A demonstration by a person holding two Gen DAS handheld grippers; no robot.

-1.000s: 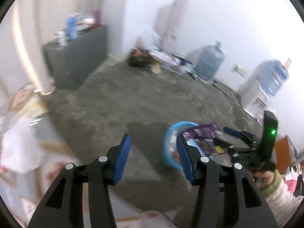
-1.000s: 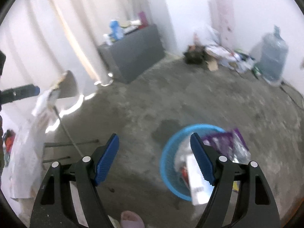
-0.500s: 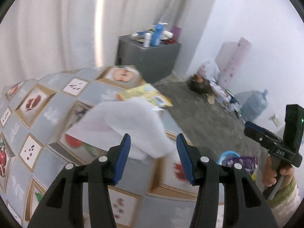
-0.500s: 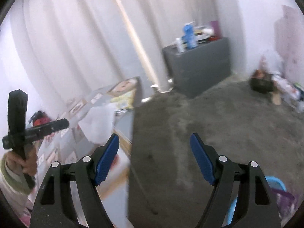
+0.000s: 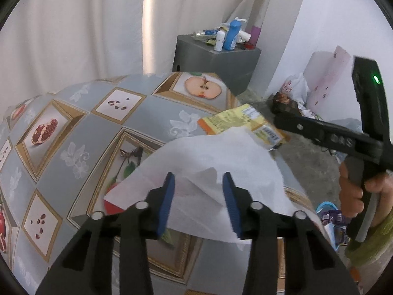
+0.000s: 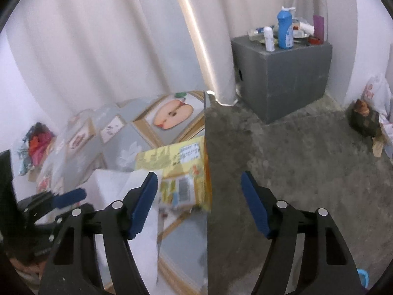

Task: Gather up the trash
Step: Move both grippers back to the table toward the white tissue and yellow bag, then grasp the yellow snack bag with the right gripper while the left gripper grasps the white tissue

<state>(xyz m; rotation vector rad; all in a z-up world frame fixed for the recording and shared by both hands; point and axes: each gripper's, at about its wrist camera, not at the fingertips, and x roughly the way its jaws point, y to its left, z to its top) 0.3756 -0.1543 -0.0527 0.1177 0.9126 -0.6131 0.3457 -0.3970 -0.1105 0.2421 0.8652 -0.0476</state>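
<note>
- Left wrist view: the left gripper (image 5: 198, 201) is seen part open, jaws just closing, over a white tissue (image 5: 211, 162) on the tablecloth (image 5: 73, 132); no grip is made. A yellow wrapper (image 5: 235, 120) lies beyond; its print is unreadable.
- Right wrist view: the right gripper (image 6: 199, 205), jaws closing yet wide and empty, is held above the wrapper (image 6: 181, 169); the barcode label is perhaps too blurred.

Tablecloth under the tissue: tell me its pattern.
Grey tablecloth with gold-framed fruit and seed pictures; clearest in the left wrist view.
</note>
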